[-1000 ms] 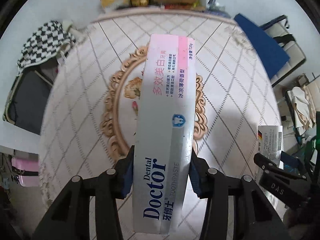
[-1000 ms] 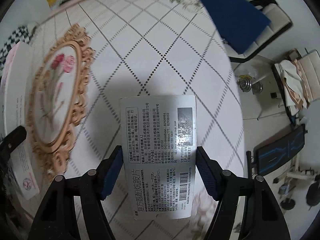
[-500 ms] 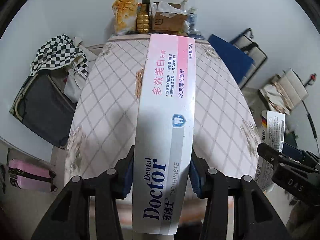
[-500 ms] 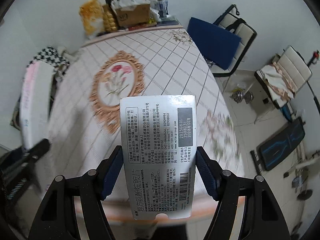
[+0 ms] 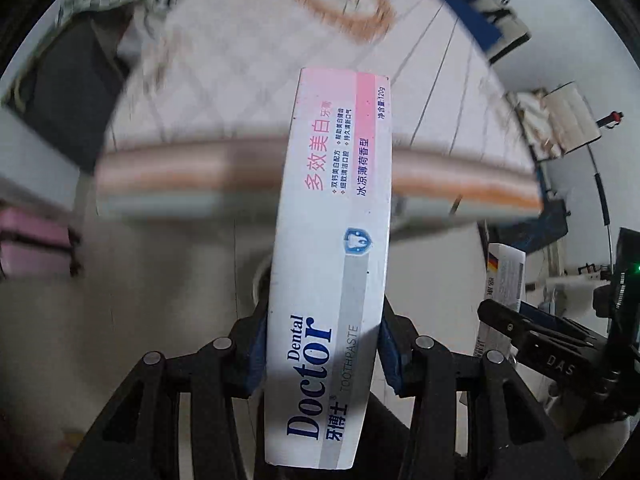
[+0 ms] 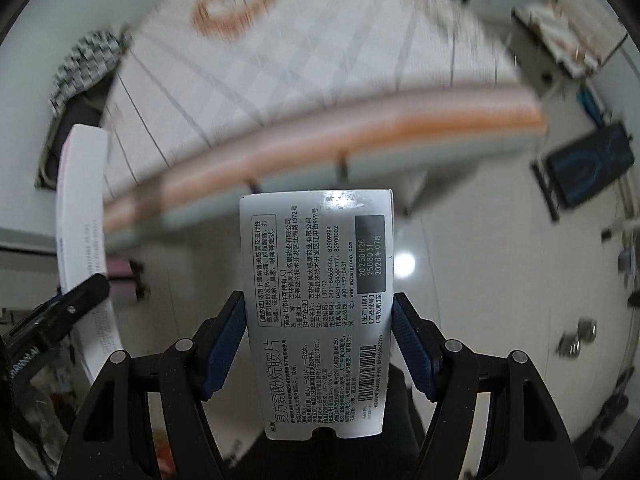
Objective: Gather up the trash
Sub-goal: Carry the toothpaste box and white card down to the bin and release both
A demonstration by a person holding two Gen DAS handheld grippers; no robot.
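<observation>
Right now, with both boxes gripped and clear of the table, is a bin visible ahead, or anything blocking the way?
No bin shows. Below the toothpaste box and medicine box lies open floor; nothing visible blocks them.

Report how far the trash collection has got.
Done: both pieces are picked up. The left gripper clamps the toothpaste box; the right gripper clamps the medicine box. In hand: both hang over the floor, past the table edge. Left: dropping them; no bin clearly shows.

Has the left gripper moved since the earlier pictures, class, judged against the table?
Yes. The left gripper, shut on the toothpaste box, has drawn back off the table, whose near edge now lies ahead, over floor.
</observation>
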